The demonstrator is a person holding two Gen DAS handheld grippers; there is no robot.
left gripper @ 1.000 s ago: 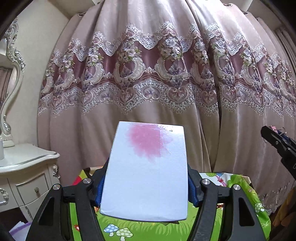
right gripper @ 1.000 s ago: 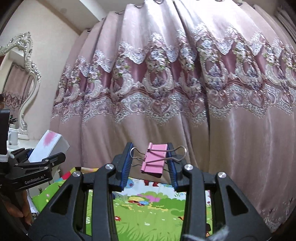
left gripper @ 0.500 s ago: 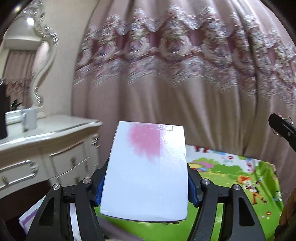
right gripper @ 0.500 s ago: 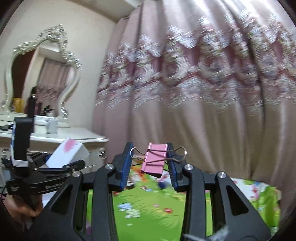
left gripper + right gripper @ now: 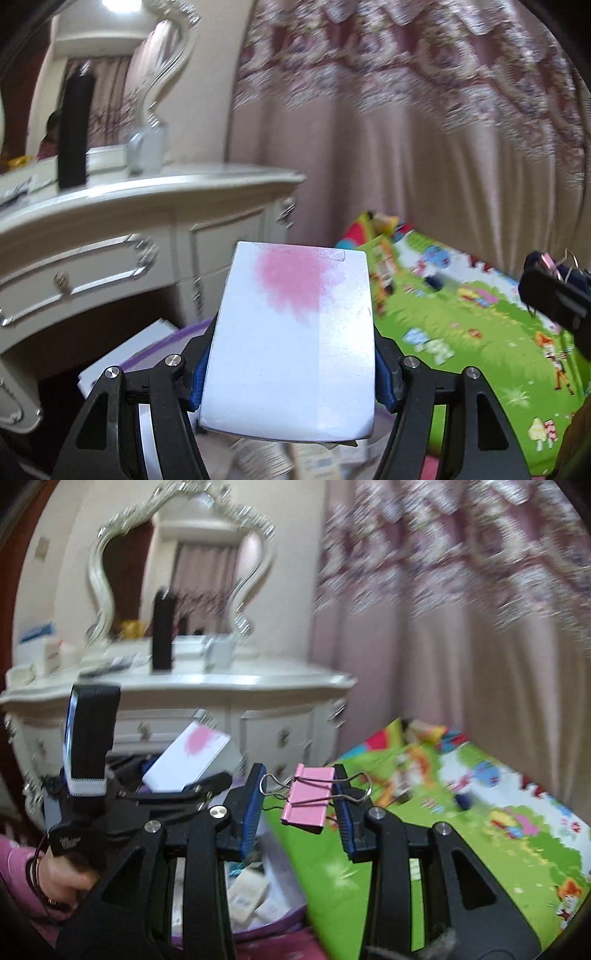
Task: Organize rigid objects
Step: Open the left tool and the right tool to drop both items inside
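Two loads held: left gripper (image 5: 291, 365) clamps white box (image 5: 295, 339), right gripper (image 5: 297, 808) pinches pink binder clip (image 5: 308, 797); purple bin (image 5: 266, 915) lies below, nearer the left.

the curtain (image 5: 424, 110) pattern is smeared by motion blur in both views. the white box (image 5: 291, 343) hides what lies straight below the left gripper. contents of the purple bin (image 5: 258, 893) are blurred, partly covered by the right gripper's arms.
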